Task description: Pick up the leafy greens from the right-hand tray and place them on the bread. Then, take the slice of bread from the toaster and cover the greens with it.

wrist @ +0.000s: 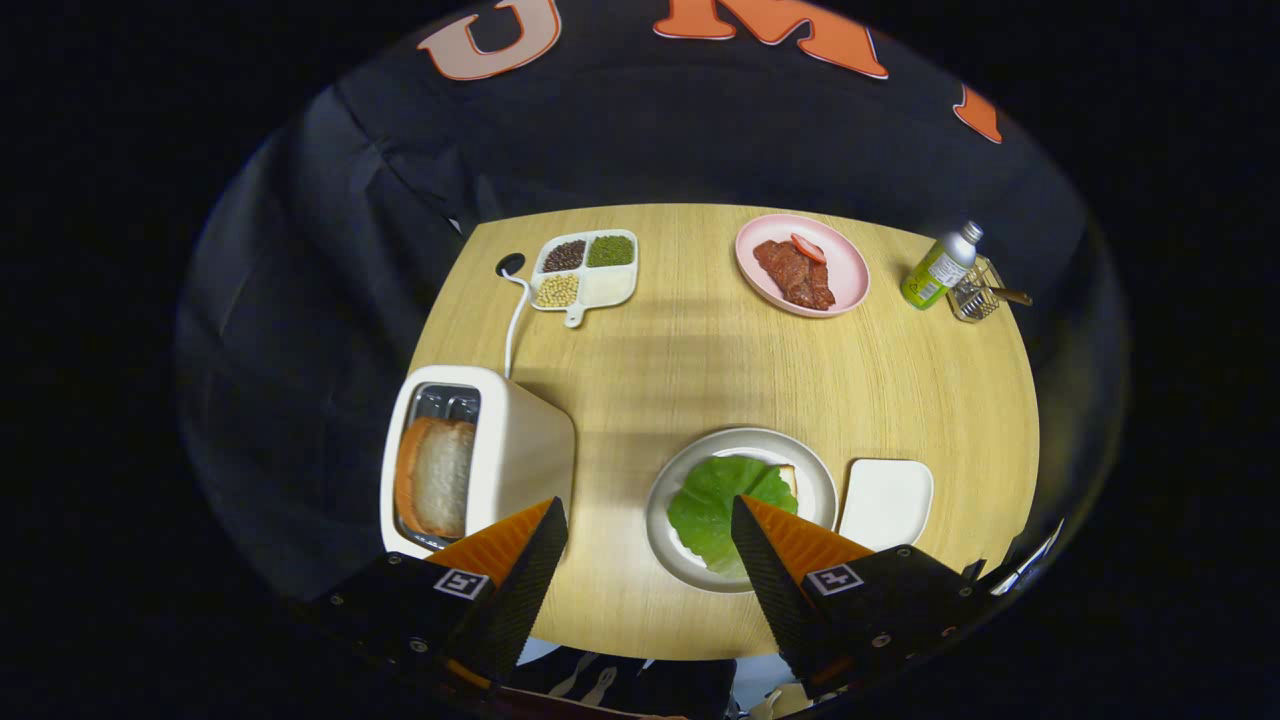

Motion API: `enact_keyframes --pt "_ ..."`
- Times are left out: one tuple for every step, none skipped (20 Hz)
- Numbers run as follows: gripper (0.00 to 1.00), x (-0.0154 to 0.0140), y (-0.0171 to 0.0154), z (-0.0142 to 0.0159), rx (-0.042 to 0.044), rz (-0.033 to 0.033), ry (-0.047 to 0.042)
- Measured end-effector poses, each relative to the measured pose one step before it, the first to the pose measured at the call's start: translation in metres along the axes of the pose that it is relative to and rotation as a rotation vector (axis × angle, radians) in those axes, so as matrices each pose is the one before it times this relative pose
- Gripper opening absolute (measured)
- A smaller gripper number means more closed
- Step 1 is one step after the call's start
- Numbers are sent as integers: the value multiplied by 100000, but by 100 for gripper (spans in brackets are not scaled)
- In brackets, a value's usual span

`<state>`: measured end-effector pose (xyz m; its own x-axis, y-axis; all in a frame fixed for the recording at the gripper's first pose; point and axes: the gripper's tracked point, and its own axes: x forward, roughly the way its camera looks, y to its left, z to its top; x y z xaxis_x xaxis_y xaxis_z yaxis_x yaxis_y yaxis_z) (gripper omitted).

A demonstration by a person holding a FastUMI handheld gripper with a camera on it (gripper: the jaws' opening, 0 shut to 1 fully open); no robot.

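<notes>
The table (pixel 700 360) carries a toaster (pixel 500 450) just left of the grey plate (pixel 825 480), a bread slice (pixel 440 478) in its slot. On that plate, leafy greens (pixel 715 505) cover bread (pixel 788 478). An empty white tray (pixel 885 502) sits just right. The tool (pixel 650 520) hangs released, fingers spread above the plate.

bread (pixel 788 477): mostly hidden under leafy greens (pixel 722 505); greens' near edge hidden behind gripper (pixel 650 555) finger, fingers spread apart.
</notes>
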<state>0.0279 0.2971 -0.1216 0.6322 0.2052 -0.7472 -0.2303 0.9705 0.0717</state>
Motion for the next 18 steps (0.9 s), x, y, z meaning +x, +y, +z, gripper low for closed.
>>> enact_keyframes --pt "99 -429 1063 442 -358 966 -674" --pt "99 -460 1013 476 -1000 525 -859" --pt "99 -292 944 531 -972 322 -809" --pt "99 -80 1047 431 -762 810 -471" --pt "99 -187 1067 362 -429 910 -195" --pt "99 -44 1054 298 -136 1095 -14" --pt "99 73 1135 284 -793 1042 -158" --pt "99 45 740 234 -1028 188 -204" --pt "99 268 558 171 -990 -108 164" --pt "99 315 724 50 -661 202 424" --pt "99 403 723 -44 -375 357 745" --pt "99 420 550 -143 470 65 841" --pt "99 522 462 -141 99 -52 787" --pt "99 590 282 -190 -135 -898 975" --pt "99 577 200 -172 -263 -749 986" --pt "99 448 259 -162 53 -514 1014" --pt "99 464 247 -245 -75 182 992" --pt "97 505 271 -249 -202 -110 1149"
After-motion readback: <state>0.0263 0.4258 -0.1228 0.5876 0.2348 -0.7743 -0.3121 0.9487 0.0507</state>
